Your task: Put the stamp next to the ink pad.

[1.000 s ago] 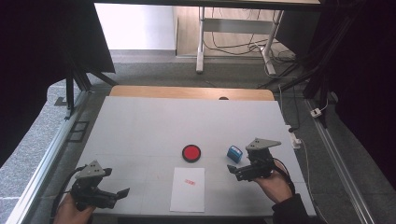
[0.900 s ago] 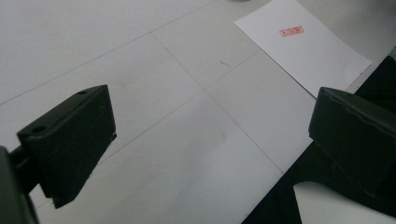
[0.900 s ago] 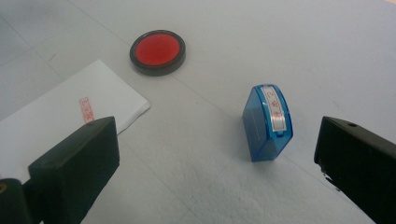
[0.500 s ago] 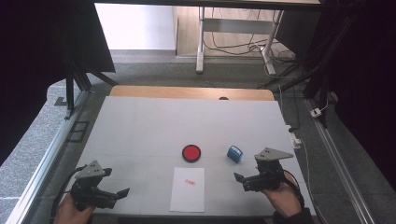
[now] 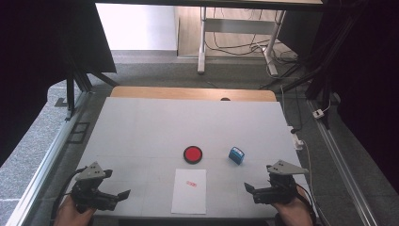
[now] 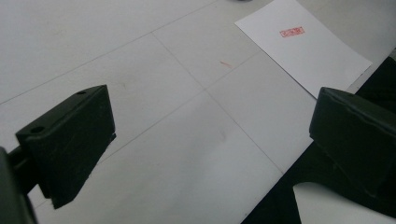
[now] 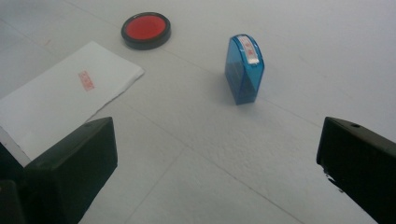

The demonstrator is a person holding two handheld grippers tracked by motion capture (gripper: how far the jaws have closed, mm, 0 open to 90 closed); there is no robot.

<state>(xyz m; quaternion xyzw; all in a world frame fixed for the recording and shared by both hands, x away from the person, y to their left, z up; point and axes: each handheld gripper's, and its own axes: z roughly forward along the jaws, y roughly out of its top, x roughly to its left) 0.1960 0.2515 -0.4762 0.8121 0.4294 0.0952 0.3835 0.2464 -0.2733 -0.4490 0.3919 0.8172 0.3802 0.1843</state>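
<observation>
A blue stamp lies on the white table, right of a round red ink pad. A white sheet of paper bearing a small red stamp mark lies near the front edge. My right gripper is open near the front right edge, a short way back from the stamp. At the front left corner my left gripper is open with nothing between its jaws.
The white table has a wooden strip along its far edge. Metal rails run down both sides. A desk frame and cables stand on the floor beyond. The table's front edge passes just under the left jaws.
My right gripper has let go of the blue stamp and drawn back toward the front right edge. The stamp stays on the table. The left gripper has not moved.
</observation>
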